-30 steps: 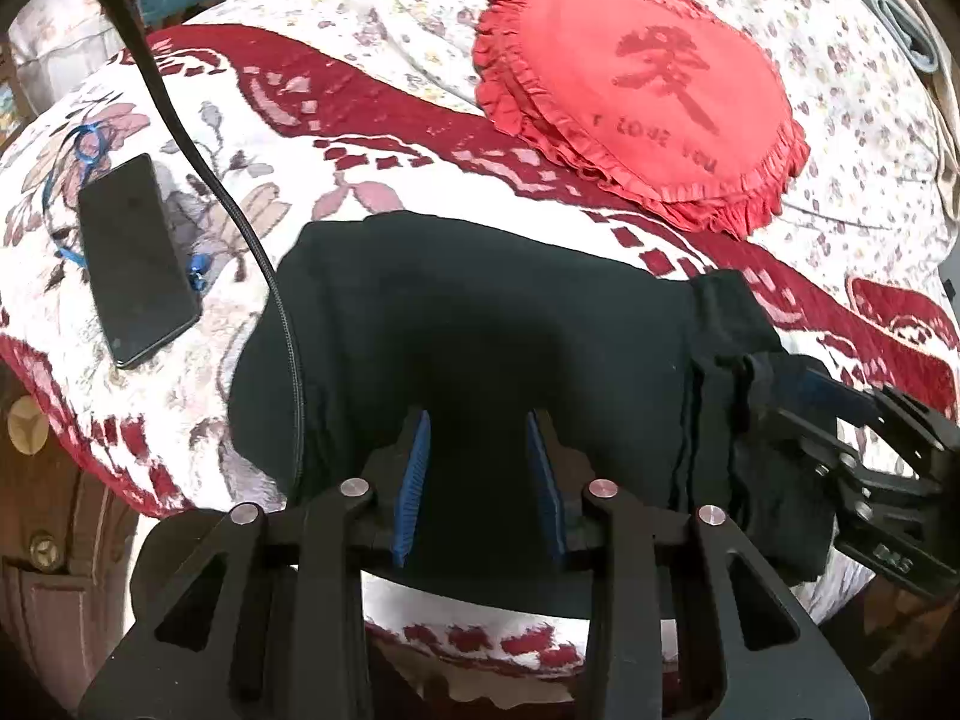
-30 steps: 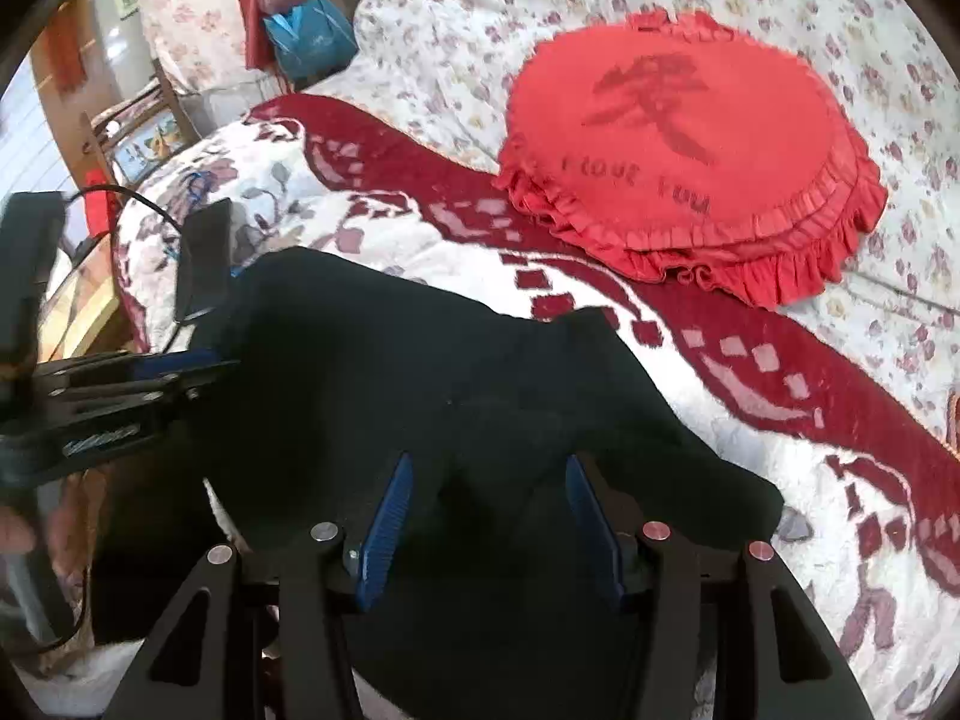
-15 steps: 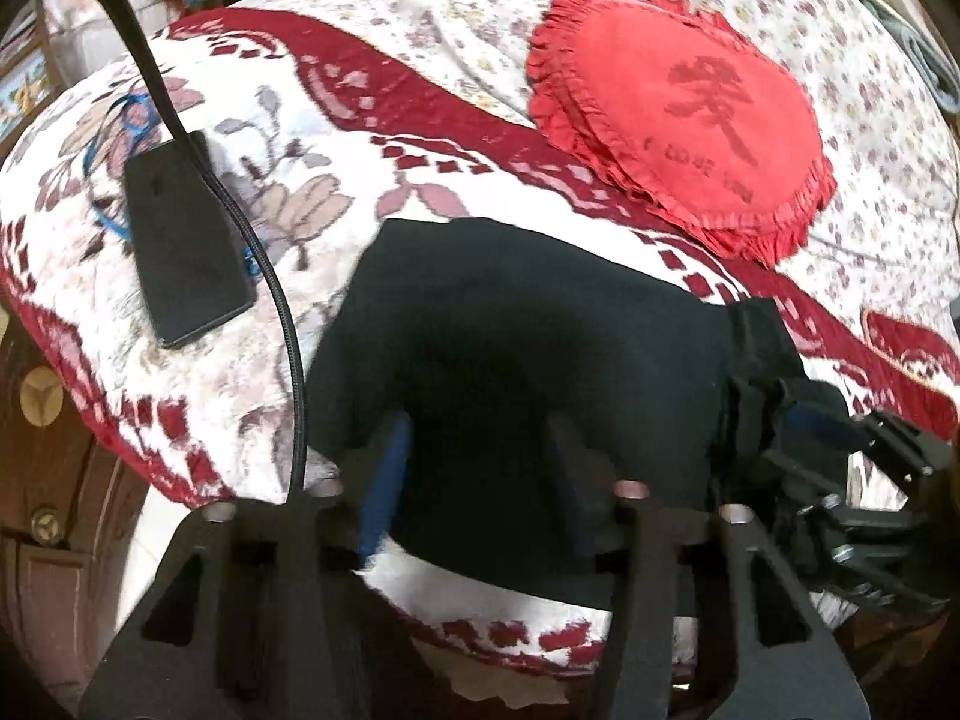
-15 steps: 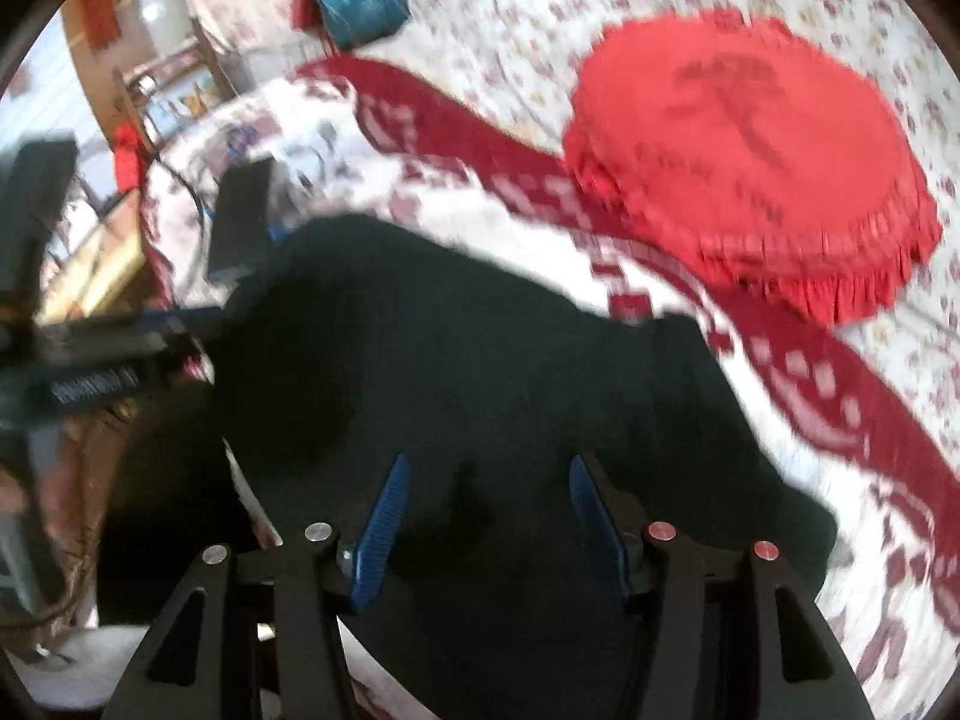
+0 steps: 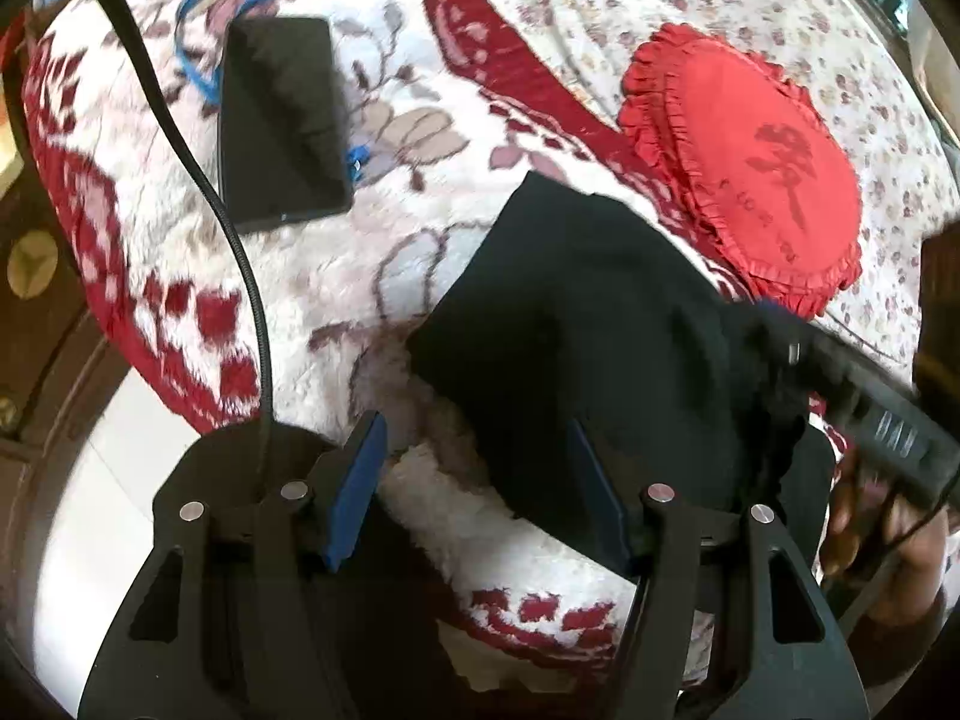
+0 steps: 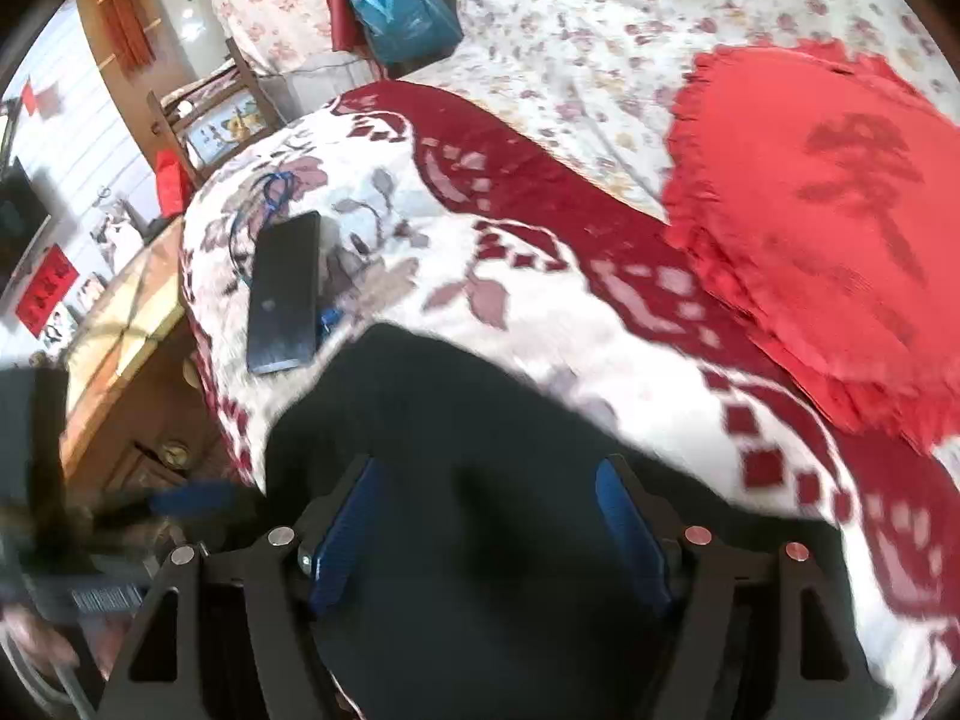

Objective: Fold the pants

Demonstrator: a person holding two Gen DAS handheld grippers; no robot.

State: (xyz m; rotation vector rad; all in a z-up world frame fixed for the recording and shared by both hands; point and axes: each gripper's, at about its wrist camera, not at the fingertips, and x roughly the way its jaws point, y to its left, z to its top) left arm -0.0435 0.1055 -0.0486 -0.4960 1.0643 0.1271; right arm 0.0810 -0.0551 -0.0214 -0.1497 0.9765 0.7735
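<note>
Both tongs opening, left tongs (image 5: 474, 480) and right tongs (image 6: 489, 531), nothing pinched. Pants (image 5: 588, 324) look soft, light, floppy; I'd grab the thick folded edge.

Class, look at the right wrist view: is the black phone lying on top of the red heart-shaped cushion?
No: the black phone lies on the white floral blanket, well apart from the red heart-shaped cushion.

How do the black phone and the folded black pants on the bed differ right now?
The phone is a flat, glossy, rigid slab with straight edges; the pants are a soft, matte bundle with uneven edges. The phone is far smaller than the pants. The phone lies far from both grippers on a blue cord, while the pants sit right at the right gripper. Both are black and rest on the floral blanket.
</note>
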